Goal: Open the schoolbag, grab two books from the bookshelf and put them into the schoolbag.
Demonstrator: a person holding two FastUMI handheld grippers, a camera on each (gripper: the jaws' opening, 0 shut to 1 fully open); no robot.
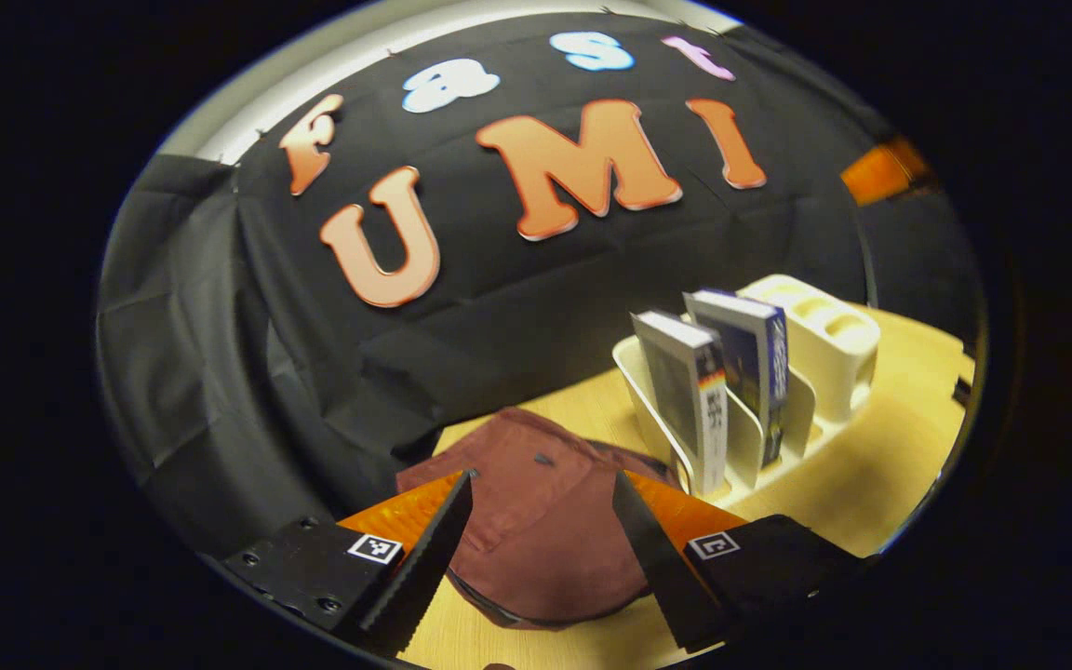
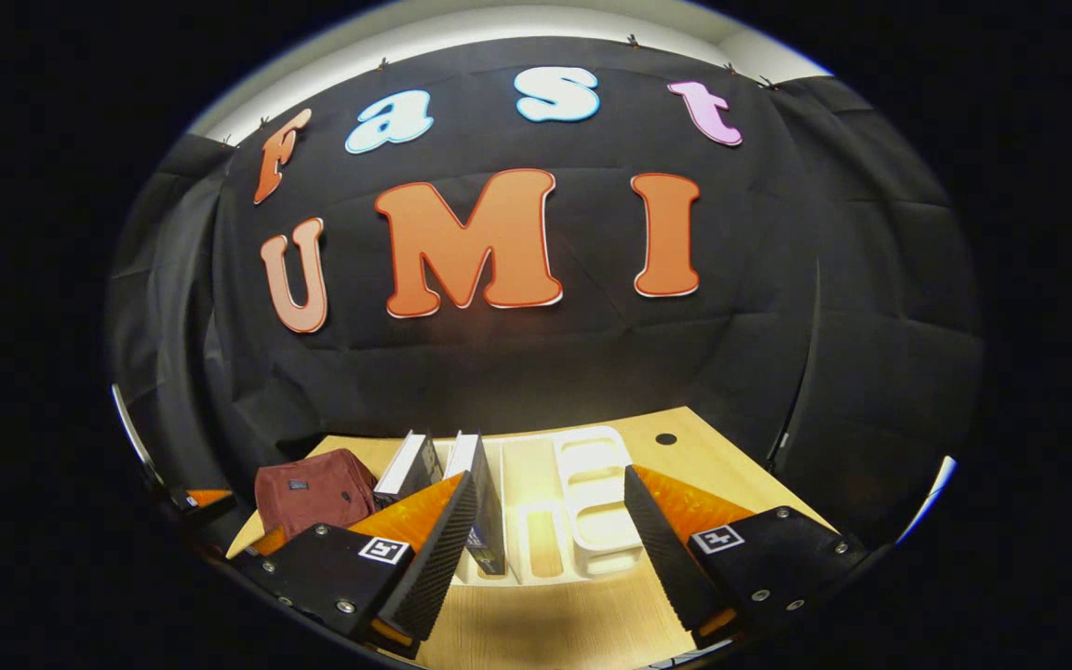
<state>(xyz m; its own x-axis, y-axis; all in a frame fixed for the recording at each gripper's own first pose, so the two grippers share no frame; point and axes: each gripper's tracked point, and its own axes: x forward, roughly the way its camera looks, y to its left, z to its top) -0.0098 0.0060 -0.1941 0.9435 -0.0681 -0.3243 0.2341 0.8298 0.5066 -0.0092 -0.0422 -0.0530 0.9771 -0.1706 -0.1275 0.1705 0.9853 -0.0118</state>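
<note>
I can read no text here. My two books' (image 1: 708, 400) spines carry print too small to read, and my tool's fingers (image 1: 657, 540) wear only square black-and-white marker tags (image 1: 716, 545).

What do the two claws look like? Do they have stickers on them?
Both look alike. The left claw has two black, pointed wedge fingers with ridged inner faces, orange bodies behind them, and black screwed plates, each bearing a small black-and-white square marker. The right claw is built the same: black ridged fingers, orange backing, black plates with square markers.
</note>
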